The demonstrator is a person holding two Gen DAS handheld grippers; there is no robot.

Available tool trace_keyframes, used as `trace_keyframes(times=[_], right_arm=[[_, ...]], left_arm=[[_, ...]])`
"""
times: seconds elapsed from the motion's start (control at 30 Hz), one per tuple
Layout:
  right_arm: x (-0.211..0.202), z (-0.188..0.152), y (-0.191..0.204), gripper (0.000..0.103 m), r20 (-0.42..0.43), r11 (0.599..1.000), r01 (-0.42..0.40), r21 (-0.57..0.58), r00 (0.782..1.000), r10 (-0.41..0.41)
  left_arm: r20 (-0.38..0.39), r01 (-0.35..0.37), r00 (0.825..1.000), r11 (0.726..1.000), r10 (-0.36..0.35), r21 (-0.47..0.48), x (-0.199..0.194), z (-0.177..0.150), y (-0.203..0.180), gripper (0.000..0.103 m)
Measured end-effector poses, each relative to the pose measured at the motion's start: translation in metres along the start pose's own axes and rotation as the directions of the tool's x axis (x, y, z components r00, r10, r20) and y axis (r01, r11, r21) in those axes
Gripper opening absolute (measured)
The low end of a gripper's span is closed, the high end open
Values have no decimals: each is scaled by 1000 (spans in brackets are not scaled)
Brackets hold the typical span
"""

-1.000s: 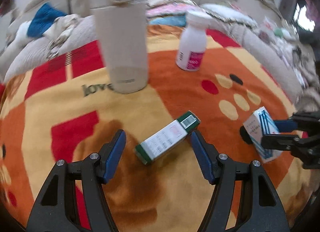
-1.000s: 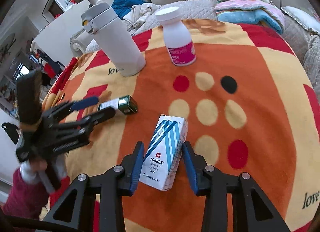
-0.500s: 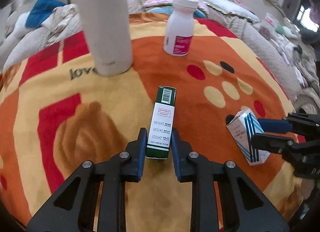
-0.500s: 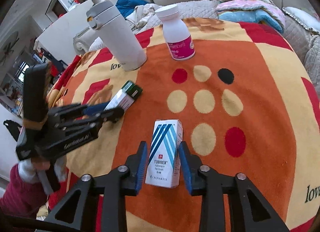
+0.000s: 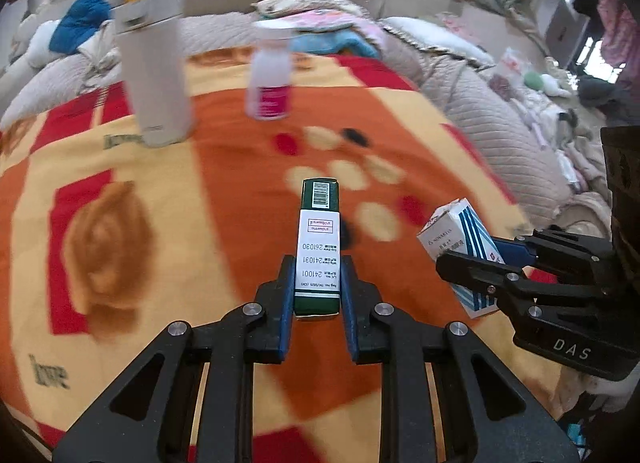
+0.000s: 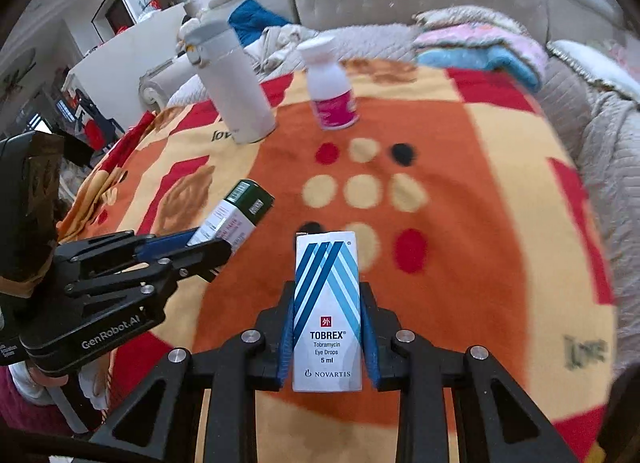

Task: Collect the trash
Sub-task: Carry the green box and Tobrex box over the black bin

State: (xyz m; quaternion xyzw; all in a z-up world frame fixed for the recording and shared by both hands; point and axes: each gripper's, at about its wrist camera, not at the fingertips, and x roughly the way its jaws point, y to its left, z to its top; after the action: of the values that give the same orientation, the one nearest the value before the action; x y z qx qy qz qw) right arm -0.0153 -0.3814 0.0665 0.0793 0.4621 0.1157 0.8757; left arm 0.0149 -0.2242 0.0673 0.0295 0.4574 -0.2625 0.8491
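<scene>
While the left gripper (image 5: 316,295) pinches a green-and-white box (image 5: 318,247) at lower centre, the right gripper's (image 6: 327,339) fingers are closing, pinching a Tobrex carton (image 6: 327,311) above an orange blanket (image 6: 460,223).

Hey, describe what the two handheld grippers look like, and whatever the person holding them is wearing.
Both are black plastic scissor-style frames with silver rivets and blue finger pads. The left gripper carries white "GenRobot.AI" lettering on its body in the right wrist view; the right gripper shows white letters "DAS" in the left wrist view. No cables show. Below the left gripper, a dark red sleeve with a white cuff is visible.
</scene>
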Motion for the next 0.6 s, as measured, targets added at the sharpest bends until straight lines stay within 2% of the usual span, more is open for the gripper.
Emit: trace_keyframes(times=[0.17, 0.37, 0.6], right_arm=[[-43, -25, -33, 28, 31, 998, 62, 24, 998, -63], [-85, -59, -85, 28, 48, 987, 133, 93, 989, -138], [-126, -103, -161, 28, 36, 950, 221, 219, 971, -234]], left_arm=[[-12, 95, 995, 995, -95, 39, 9, -1, -64, 18], [-53, 176, 984, 978, -171, 110, 25, -8, -144, 18], [-111, 257, 964, 953, -241, 163, 50, -14, -228, 18]])
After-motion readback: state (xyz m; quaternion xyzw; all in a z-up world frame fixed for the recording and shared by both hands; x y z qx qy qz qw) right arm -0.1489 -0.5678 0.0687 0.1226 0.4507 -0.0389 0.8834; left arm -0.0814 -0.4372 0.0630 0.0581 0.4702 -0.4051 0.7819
